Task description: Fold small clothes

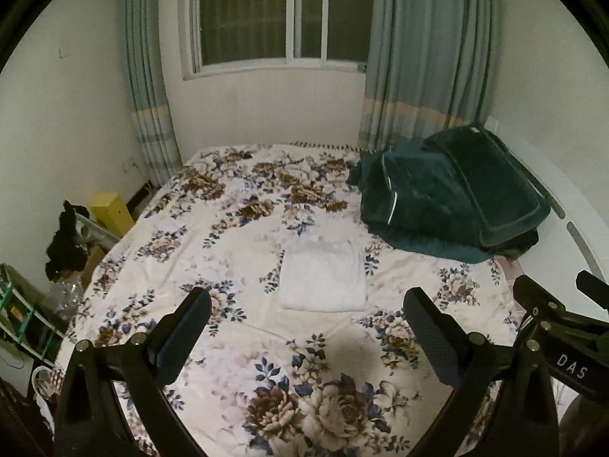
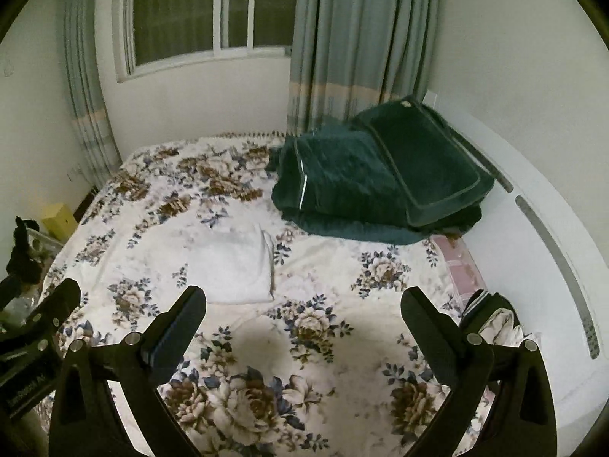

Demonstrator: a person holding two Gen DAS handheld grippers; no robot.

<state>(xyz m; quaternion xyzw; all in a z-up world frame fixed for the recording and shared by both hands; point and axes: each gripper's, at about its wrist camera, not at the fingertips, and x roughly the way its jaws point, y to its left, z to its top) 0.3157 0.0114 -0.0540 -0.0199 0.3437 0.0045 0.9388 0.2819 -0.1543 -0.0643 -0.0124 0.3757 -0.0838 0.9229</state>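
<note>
A white garment (image 1: 322,276) lies folded into a flat rectangle on the floral bedsheet (image 1: 236,236), mid-bed; it also shows in the right wrist view (image 2: 236,266). My left gripper (image 1: 306,306) is open and empty, held above the sheet just short of the garment's near edge. My right gripper (image 2: 303,302) is open and empty, above the sheet to the right of the garment. The right gripper's body shows at the right edge of the left wrist view (image 1: 559,323).
A dark green folded quilt and pillow (image 1: 453,194) sit at the bed's back right. More clothes (image 2: 491,316) lie at the right bed edge by the white headboard (image 2: 540,228). A yellow box (image 1: 112,213), dark clothing and a rack stand left of the bed.
</note>
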